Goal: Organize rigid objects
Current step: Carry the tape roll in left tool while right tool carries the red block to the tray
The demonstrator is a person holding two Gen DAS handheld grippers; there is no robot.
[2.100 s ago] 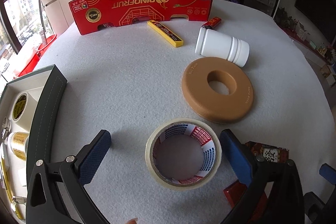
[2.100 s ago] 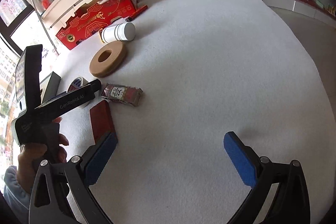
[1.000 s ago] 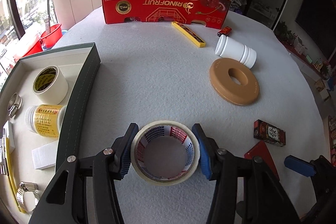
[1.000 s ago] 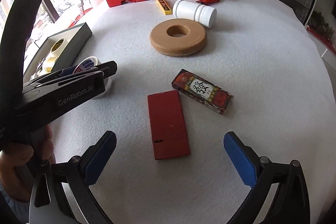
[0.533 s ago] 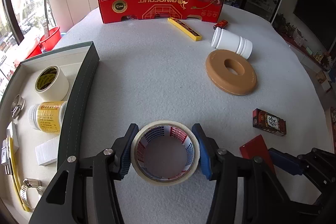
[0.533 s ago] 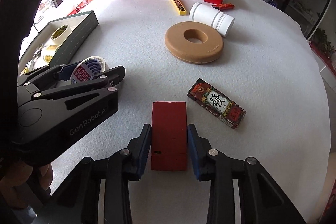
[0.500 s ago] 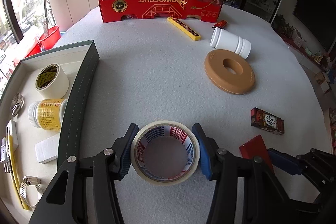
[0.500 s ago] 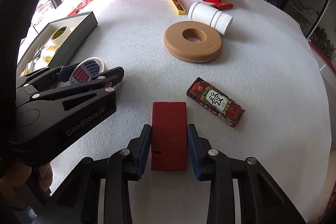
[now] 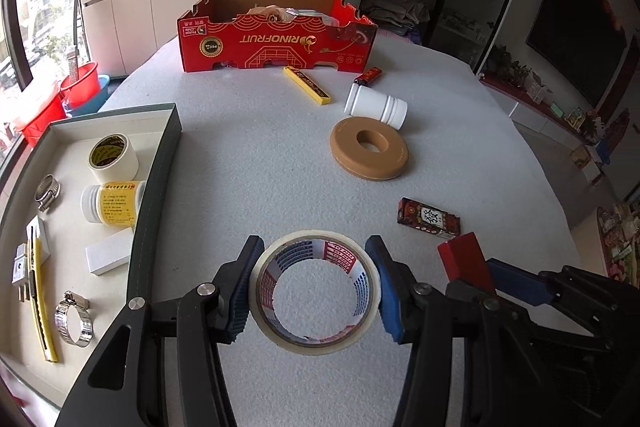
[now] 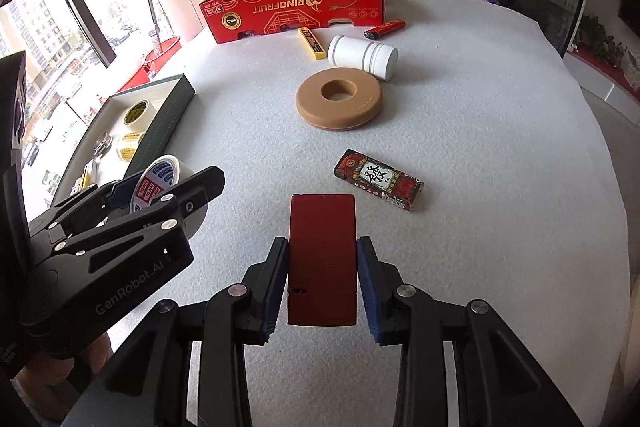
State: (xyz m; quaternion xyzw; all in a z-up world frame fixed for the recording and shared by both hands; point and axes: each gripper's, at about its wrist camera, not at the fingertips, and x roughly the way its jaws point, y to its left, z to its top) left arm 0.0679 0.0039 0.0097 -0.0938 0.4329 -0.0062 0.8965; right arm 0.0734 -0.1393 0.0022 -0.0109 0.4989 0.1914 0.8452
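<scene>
We are now lifting both things off the table (image 9: 260,155), our left tongs (image 9: 314,285) squeezing the tape (image 9: 316,341) and our right tongs (image 10: 322,273) squeezing the red box (image 10: 322,259), so both can go to the tray (image 9: 158,163).

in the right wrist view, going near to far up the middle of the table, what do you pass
red flat box held in the right tool → patterned card pack → tan ring → white bottle lying on its side → red lighter → red fruit carton
</scene>
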